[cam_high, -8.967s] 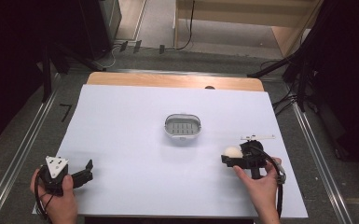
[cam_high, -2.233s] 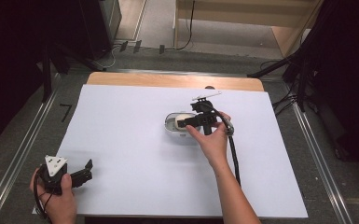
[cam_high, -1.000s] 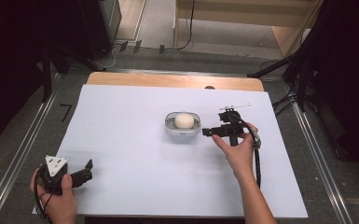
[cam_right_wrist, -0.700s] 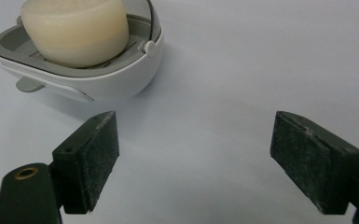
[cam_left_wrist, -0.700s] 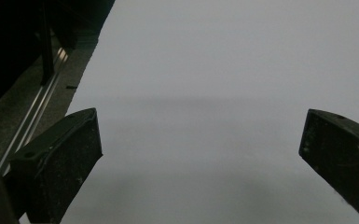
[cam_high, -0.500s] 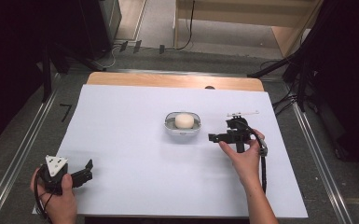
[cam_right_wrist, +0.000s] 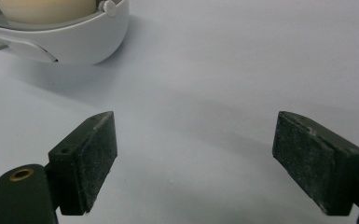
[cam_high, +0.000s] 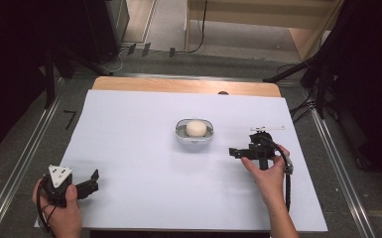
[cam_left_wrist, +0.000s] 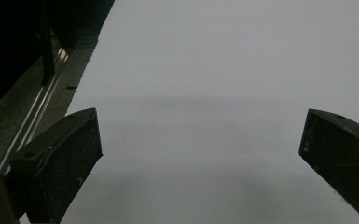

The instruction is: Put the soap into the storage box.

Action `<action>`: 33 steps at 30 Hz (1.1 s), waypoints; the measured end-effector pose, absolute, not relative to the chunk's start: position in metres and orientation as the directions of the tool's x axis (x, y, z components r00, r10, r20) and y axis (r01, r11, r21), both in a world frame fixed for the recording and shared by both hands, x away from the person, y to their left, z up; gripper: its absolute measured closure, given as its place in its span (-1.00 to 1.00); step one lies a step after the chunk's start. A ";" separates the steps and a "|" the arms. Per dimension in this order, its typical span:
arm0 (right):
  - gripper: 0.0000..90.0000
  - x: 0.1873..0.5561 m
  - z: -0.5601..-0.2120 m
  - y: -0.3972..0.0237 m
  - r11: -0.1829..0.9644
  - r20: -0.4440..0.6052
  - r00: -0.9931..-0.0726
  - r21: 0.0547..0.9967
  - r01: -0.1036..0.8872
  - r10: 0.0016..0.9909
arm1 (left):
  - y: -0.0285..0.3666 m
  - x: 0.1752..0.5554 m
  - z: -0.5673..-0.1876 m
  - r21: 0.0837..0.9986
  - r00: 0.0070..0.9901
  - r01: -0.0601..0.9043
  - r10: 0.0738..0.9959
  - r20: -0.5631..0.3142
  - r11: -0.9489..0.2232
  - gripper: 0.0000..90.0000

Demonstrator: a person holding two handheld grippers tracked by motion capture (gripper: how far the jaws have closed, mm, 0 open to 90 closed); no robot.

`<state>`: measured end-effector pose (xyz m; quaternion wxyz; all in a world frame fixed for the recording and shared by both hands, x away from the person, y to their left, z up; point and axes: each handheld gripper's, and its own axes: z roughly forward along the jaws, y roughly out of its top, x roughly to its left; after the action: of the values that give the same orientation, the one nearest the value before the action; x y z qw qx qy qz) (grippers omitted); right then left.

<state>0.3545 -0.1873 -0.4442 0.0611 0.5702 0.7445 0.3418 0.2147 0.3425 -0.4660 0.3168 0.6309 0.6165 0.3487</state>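
High view: the pale bun (cam_high: pixel 196 128) now sits in the little basket (cam_high: pixel 194 140) mid-counter, and the right claw (cam_high: pixel 234 152) has backed off right, jaws just opened, empty (drop-off looks done). Left claw (cam_high: pixel 93 179) apart, idle.

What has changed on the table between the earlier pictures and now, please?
The right gripper carried the cream round object from the table's right side into the small grey basket, let go, and has drawn back to the right; its jaws have just been opening, empty. The left gripper and the basket stayed put.
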 end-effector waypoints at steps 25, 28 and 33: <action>-0.69 0.328 -0.463 -0.221 0.094 0.280 -0.317 0.598 0.796 0.906 | 0.342 0.215 -0.466 0.828 -0.001 0.559 0.998 0.055 -0.045 -1.00; -0.69 0.324 -0.465 -0.227 0.093 0.277 -0.317 0.602 0.793 0.907 | 0.342 0.215 -0.466 0.829 -0.002 0.558 0.998 0.058 -0.047 -1.00; -0.69 0.320 -0.467 -0.233 0.085 0.283 -0.312 0.602 0.794 0.907 | 0.341 0.215 -0.466 0.828 -0.002 0.558 0.998 0.060 -0.049 -1.00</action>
<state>0.3197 -0.2327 -0.4670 0.0815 0.5807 0.7321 0.3466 0.2148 0.3414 -0.4660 0.3132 0.6333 0.6143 0.3513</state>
